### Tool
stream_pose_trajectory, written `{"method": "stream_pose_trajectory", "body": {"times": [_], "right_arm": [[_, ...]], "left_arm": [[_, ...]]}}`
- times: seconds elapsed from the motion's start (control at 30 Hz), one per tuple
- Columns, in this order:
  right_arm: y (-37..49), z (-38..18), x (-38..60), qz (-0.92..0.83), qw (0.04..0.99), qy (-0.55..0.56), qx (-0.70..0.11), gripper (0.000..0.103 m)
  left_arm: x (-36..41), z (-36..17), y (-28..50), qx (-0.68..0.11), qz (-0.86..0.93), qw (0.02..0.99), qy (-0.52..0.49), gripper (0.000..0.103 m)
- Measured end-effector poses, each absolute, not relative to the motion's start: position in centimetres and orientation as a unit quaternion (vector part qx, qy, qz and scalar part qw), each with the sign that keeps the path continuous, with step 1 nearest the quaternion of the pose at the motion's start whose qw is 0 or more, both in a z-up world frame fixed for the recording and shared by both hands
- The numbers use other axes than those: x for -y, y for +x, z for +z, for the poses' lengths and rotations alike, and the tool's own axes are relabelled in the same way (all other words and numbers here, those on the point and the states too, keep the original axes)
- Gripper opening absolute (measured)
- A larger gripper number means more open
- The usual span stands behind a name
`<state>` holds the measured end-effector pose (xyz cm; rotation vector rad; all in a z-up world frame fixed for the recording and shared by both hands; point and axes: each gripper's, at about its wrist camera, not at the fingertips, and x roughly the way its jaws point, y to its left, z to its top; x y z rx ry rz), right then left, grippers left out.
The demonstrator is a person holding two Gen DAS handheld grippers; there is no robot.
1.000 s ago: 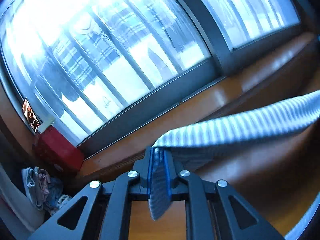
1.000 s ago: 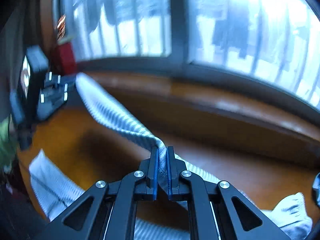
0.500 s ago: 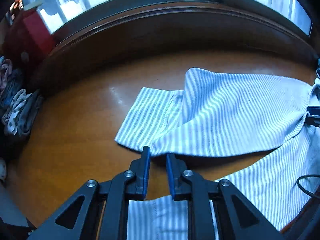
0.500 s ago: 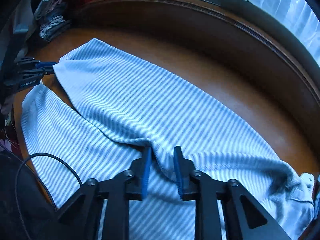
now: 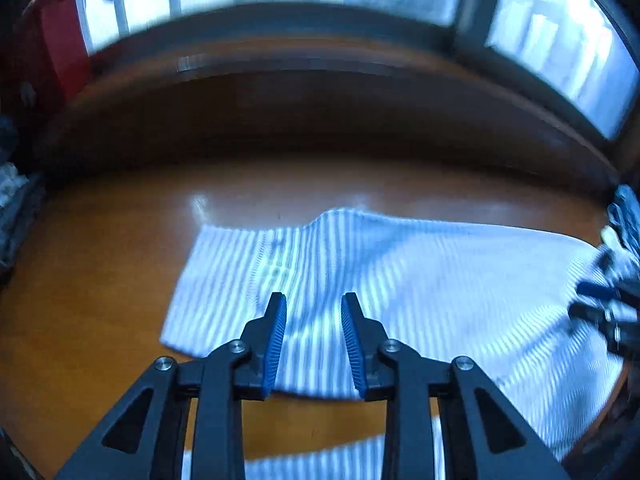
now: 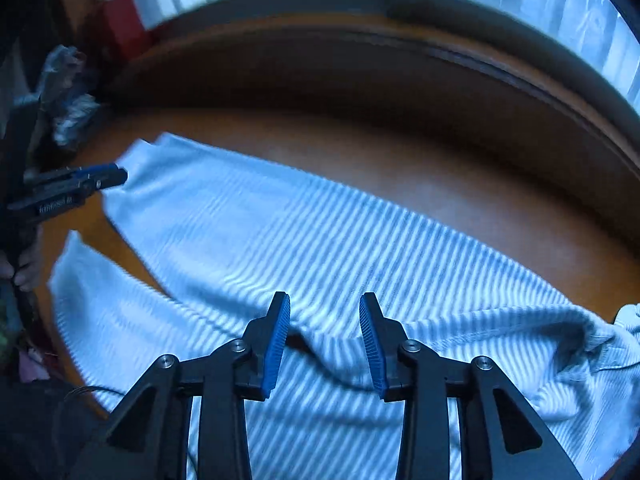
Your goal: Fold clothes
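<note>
Both grippers empty, fingers spread wide: left gripper over the near-left edge of the striped knit garment, right gripper over a raised crease nearer its right end. Spread flat on the wooden worktop, one layer laid over another, far edge short of the window sill. Judged light, soft and limp, likely to sag and slide on the glossy wood, so best pinched at hemmed edges or corners, both layers together.
</note>
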<state>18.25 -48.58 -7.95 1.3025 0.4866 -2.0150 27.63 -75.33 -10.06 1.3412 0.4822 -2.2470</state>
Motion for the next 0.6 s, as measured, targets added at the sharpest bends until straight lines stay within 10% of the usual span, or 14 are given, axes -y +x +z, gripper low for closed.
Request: {"method": "stream_pose_trajectory", "body": {"times": [0.6], "right_arm": [[16.3, -9.7, 59.1, -0.787, 0.348, 0.47, -0.198, 0.041]], "left_arm": [[81.4, -13.2, 25.7, -0.148, -0.79, 0.343, 0.486, 0.036]]}}
